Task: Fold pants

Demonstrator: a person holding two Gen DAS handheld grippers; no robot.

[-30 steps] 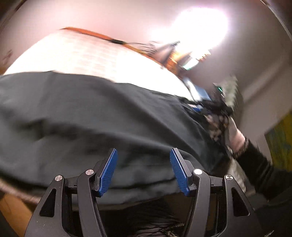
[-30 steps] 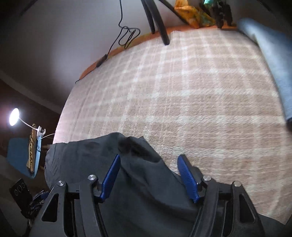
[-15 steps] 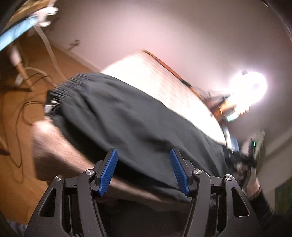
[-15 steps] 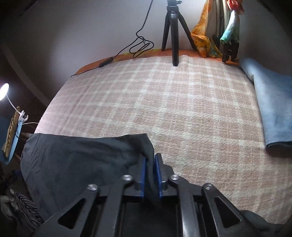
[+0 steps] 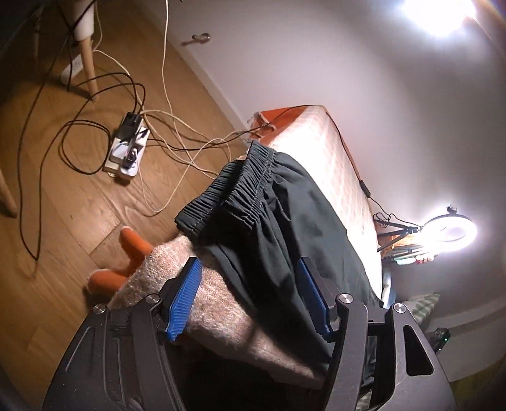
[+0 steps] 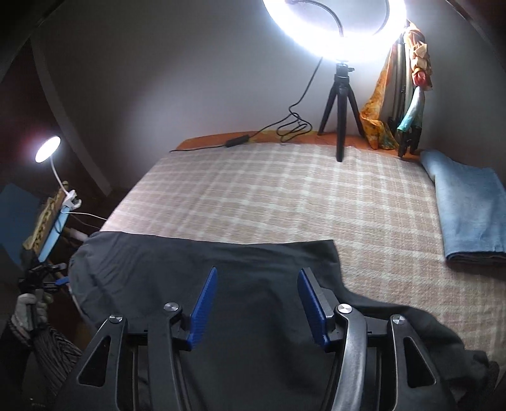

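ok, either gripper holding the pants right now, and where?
Neither. The right gripper, jaws just reopened, hangs open above the dark pants. The left gripper is open near the waistband.

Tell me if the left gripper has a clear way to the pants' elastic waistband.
Probably yes. The left gripper is open over the pants, and the waistband lies exposed ahead at the bed's edge, with nothing on it.

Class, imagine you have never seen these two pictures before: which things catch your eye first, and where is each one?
The glaring ring light on its black tripod dominates, standing at the far edge of the checked blanket. Next come the dark pants, spread along the blanket's near edge under the open right gripper. In the left wrist view, their gathered waistband hangs over the bed's end above a floor with tangled cables.
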